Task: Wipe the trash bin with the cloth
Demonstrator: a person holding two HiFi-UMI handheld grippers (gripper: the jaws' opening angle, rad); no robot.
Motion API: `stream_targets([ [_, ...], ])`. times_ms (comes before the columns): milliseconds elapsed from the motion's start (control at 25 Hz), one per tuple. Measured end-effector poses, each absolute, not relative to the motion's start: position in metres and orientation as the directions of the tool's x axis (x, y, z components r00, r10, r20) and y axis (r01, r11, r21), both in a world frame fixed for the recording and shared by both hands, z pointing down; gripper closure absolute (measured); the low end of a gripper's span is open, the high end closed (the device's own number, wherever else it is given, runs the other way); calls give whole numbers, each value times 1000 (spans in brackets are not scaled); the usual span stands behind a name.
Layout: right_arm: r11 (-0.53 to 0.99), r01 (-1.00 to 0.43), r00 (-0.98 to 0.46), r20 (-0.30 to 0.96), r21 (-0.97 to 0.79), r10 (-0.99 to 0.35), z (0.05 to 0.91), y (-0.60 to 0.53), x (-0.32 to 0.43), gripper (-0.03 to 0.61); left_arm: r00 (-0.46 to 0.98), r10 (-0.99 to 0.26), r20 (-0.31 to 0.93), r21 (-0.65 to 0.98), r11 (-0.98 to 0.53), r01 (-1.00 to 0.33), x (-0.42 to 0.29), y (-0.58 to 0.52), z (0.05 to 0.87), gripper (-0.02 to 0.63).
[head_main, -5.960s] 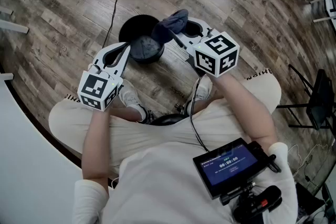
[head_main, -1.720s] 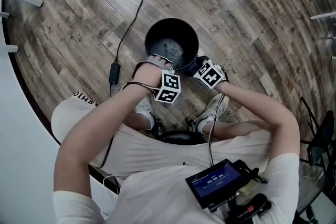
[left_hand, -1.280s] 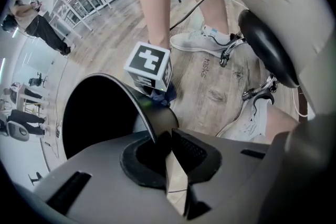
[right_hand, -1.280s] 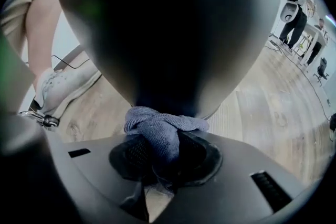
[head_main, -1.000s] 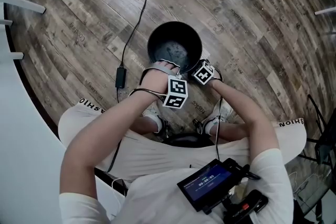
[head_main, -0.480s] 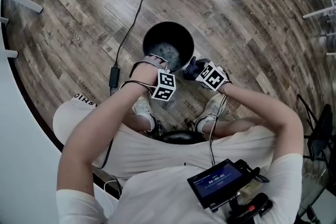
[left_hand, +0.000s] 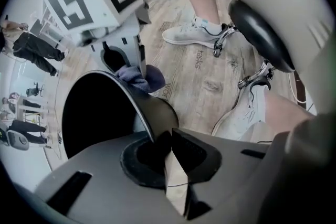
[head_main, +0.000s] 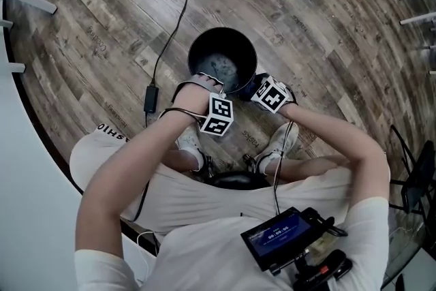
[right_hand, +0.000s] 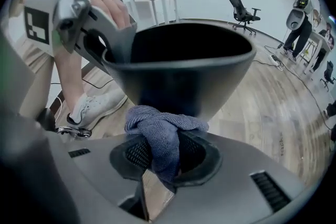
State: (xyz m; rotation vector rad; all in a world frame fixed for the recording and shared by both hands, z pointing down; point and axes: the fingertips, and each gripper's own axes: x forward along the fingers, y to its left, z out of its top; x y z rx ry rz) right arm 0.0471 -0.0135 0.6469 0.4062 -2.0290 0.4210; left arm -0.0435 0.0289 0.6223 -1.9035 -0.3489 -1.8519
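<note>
Trash bin (head_main: 193, 51): upright on wooden floor (head_main: 327, 17), mouth up.
Cloth (right_hand: 165, 128): bunched, pinched in right gripper (right_hand: 163, 157), against bin's outer wall on the person's side, below the rim.
Left gripper (left_hand: 169, 139): jaws just closed further, near rim clamped between them.
Judgement: wall rises above the cloth; the right hand wipes.

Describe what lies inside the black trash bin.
Inside the trash bin only its smudged grey bottom shows; no object is visible there. The left gripper, its jaws just closing on the rim, covers the near inner wall.
</note>
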Motion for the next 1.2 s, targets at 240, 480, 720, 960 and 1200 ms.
stream_targets([
  [240, 886, -451, -410, 906, -104, -102, 729, -19, 51, 476, 64, -125, 990, -140, -874, 466, -34, 28, 621, 568],
  [480, 859, -500, -381, 918, -105, -110, 796, -20, 54, 476, 81, -121, 989, -144, -879, 455, -23, 27, 621, 563],
  [720, 852, -510, -370, 924, -120, -92, 784, -17, 63, 476, 88, -115, 990, -142, -879, 456, -22, 30, 621, 558],
  [960, 860, -493, -389, 917, -132, -83, 723, -8, 74, 476, 87, -94, 992, -122, -897, 424, -31, 28, 613, 488],
  [1200, 865, -482, -469, 874, -137, -123, 637, -3, 62, 476, 18, -114, 993, -110, -885, 452, -53, 23, 618, 454],
])
